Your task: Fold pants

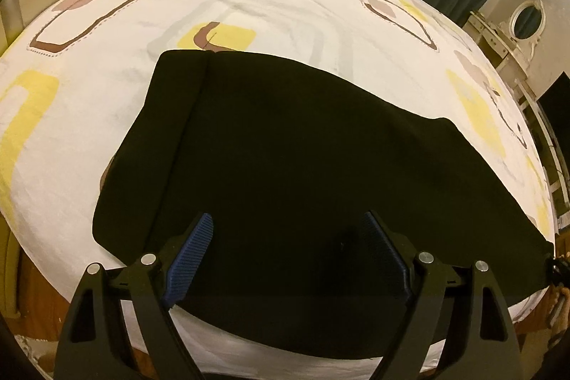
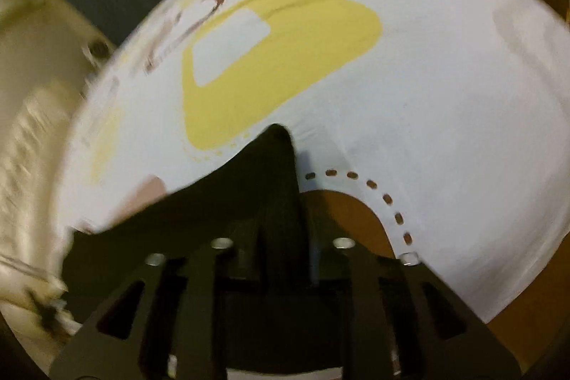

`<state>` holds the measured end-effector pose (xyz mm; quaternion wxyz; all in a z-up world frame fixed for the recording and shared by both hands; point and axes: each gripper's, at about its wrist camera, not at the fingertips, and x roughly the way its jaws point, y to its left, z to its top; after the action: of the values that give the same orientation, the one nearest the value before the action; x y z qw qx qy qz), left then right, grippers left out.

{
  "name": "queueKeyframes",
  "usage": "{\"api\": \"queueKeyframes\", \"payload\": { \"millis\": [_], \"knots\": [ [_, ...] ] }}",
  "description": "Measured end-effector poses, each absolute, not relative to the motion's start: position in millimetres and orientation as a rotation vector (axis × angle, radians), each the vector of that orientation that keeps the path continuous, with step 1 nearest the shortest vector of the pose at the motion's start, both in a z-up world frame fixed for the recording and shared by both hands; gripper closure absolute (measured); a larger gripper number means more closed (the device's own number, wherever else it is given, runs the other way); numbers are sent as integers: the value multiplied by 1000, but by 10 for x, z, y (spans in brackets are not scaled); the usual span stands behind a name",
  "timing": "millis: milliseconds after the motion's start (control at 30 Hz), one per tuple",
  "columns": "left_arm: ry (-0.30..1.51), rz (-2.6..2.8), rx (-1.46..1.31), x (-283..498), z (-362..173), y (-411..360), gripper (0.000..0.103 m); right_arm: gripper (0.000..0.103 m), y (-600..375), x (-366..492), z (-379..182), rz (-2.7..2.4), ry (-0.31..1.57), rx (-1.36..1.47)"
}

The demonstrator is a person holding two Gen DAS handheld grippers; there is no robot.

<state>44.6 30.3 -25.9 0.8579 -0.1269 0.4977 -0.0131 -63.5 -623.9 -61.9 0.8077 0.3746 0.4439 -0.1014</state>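
Black fabric pants [image 1: 285,145] lie flat; right gripper [image 2: 281,166] clamps their corner, left gripper [image 1: 288,237] spread apart above, so lift evenly.

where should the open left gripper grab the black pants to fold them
Grip the near hem edge of the black pants, which hangs slightly over the bed edge just below the left gripper. Come from the near side with one finger under the lip. The right gripper already pinches a corner.
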Motion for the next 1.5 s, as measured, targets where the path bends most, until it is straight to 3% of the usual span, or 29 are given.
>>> {"api": "queueKeyframes", "payload": {
  "millis": [33, 67, 100, 333, 633, 667, 700, 733, 767, 1067, 1267, 1500],
  "knots": [
    [1043, -30, -266, 445, -254, 307, 19, 65, -6303, -728, -558, -227, 929, 807],
    [1040, -33, -267, 444, -247, 317, 19, 50, -6425, -876, -516, -237, 892, 843],
    [1037, -34, -270, 442, -241, 326, 19, 46, -6508, -963, -517, -238, 869, 885],
    [1037, -36, -289, 430, -232, 368, 19, 46, -6765, -1437, -828, -173, 801, 1180],
    [1033, -48, -308, 329, -193, 462, 19, 44, -6304, -1063, -900, -11, 843, 1179],
    [1031, -49, -311, 312, -186, 478, 19, 49, -6256, -1024, -887, -20, 855, 1162],
    [1030, -51, -314, 296, -181, 493, 19, 68, -6211, -986, -880, -26, 879, 1141],
    [1029, -53, -316, 278, -175, 508, 19, 78, -6178, -942, -876, -20, 896, 1131],
    [1029, -54, -318, 263, -169, 519, 19, 83, -6117, -900, -860, -29, 918, 1102],
    [1033, -44, -346, 47, -42, 701, 19, 85, -5770, -859, 73, -103, 786, 899],
    [1026, -68, -308, -82, 23, 693, 19, 85, -4956, -558, 944, -10, 686, 738],
    [999, -117, -319, -122, 129, 560, 19, 85, -3804, -128, 1311, 84, 685, 561]
  ]
}}
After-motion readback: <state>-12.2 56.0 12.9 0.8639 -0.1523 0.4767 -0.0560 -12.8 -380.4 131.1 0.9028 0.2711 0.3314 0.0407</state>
